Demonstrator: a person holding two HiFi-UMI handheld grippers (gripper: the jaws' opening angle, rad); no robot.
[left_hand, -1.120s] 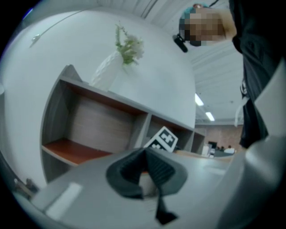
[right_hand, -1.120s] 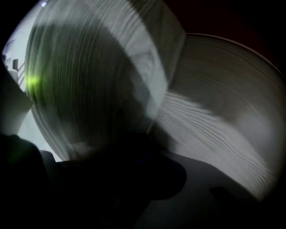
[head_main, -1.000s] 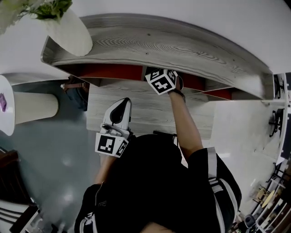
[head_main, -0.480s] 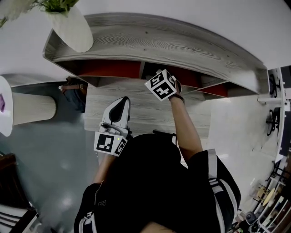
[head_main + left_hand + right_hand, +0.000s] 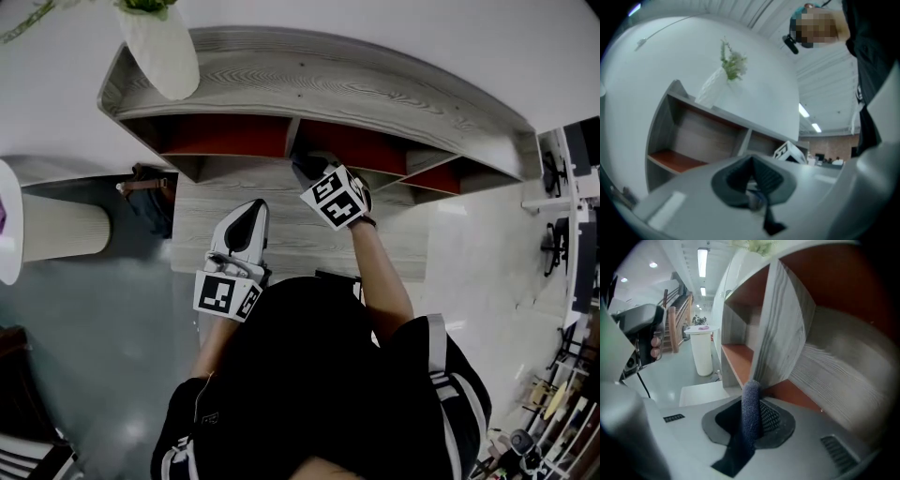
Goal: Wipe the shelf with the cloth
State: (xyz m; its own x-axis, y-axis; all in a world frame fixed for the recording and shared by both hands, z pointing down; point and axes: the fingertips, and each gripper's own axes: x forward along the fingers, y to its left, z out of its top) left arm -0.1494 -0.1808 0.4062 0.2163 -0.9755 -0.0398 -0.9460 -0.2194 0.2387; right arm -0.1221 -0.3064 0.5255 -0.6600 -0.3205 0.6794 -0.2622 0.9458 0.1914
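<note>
So the right gripper (image 5: 751,422) has its jaws clamped on the cloth (image 5: 750,401), a rolled dark blue thing sticking up out of them. The tip sits right at the front edge of the divider (image 5: 780,333) of the shelf (image 5: 309,89), at the mouth of the middle red bay. I can't tell if it's actually touching the wood or just beside it. The left gripper (image 5: 753,174) hangs back lower down, well clear of the shelf, with its jaws together and nothing in them. Progress-wise I honestly can't see dust or wipe marks anywhere, so no idea which bays are done. My guess is it's mid-job: the cloth is in hand and at the shelf, and the bay floors and the top board by the vase (image 5: 169,56) probably need a pass.
</note>
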